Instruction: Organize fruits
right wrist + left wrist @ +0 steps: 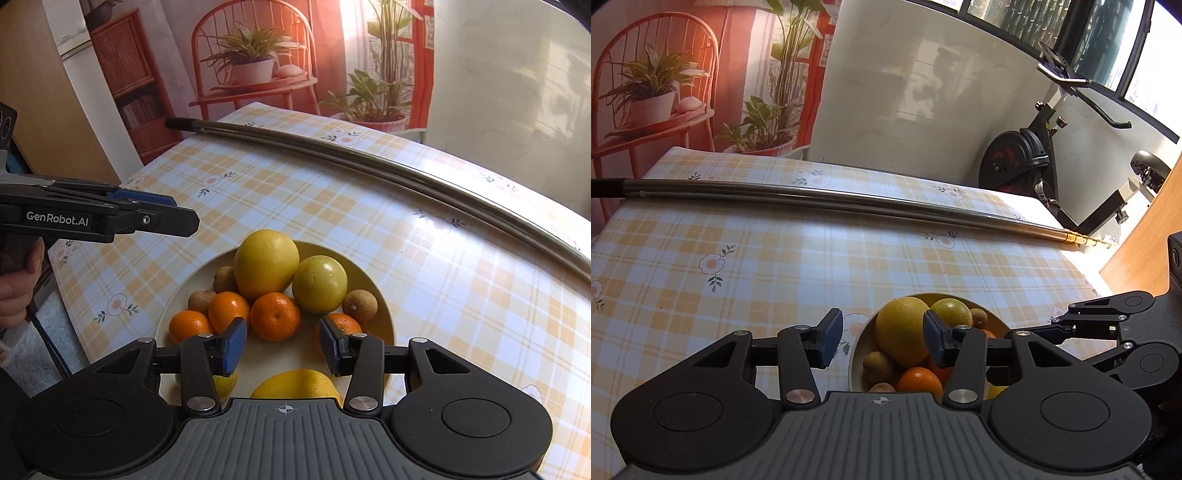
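A beige bowl [386, 314] on the checked tablecloth holds a large yellow citrus [266, 262], a greenish-yellow round fruit [319, 284], several mandarins [275, 315] and small brown fruits [360, 304]. Another yellow fruit [299, 384] lies at the bowl's near side, partly hidden by the gripper body. My right gripper [281, 345] hangs open above the bowl's near half, nothing between its blue pads. My left gripper [882, 338] is also open and empty, over the large yellow citrus [901, 328] and the bowl [855, 354]. In the right wrist view, the left gripper [173, 212] reaches in from the left, above the table.
A long metal pole [812, 197] lies across the far part of the table [738, 258]; it also shows as the pole [369, 158] in the right wrist view. An exercise bike [1027, 162] stands beyond the table's far right corner. A hand [14, 295] holds the left gripper's handle.
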`<state>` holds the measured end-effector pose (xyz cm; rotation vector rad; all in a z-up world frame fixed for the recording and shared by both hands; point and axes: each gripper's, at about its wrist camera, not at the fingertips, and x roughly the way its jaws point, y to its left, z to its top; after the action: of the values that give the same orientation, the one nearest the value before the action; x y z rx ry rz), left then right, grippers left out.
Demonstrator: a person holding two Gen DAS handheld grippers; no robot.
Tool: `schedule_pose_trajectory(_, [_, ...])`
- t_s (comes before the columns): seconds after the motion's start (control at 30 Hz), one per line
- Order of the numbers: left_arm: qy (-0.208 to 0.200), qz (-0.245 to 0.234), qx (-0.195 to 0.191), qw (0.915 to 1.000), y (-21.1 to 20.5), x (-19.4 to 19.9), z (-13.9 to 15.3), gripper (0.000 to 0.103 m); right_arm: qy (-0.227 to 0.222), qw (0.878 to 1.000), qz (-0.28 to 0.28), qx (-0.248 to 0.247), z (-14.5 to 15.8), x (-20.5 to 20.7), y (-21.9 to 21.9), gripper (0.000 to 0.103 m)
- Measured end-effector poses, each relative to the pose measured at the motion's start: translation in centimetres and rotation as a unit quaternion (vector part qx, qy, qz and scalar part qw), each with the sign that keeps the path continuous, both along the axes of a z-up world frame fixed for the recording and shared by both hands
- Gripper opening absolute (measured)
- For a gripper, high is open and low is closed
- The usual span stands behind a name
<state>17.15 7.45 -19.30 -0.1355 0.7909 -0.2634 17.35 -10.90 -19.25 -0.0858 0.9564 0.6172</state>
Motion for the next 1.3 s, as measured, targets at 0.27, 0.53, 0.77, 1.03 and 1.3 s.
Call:
schedule_pose_trajectory(0.27, [-0.020, -0.022, -0.005, 0.9995, -0.5, -0.6, 0.8, 0.097, -0.001, 0.998, -0.050, 0.022, 1.2, 0.0, -1.7, 0.087])
schedule_pose_trajectory(0.53, [-0.005, -0.026, -0.004, 0.9997, -0.5, -0.3, 0.6, 0.098, -0.006, 0.996, -0.081, 0.041, 2.3, 0.0, -2.9, 0.100])
schedule_pose_trajectory(0.77, [-0.018, -0.021, 0.005, 0.9996, -0.5, -0.2, 1.9, 0.098, -0.026, 0.993, -0.105, 0.050, 4.0, -0.2, -3.4, 0.102])
schedule_pose_trajectory(1.03, [-0.077, 0.002, 0.017, 0.9969, -0.8, -0.7, 6.2, 0.098, -0.097, 0.982, -0.145, 0.070, 9.1, -0.8, -4.6, 0.102])
schedule_pose_trajectory(1.3, [-0.144, 0.014, 0.034, 0.9888, -2.4, -2.0, 11.2, 0.098, -0.169, 0.962, -0.198, 0.087, 14.2, -1.5, -6.7, 0.102])
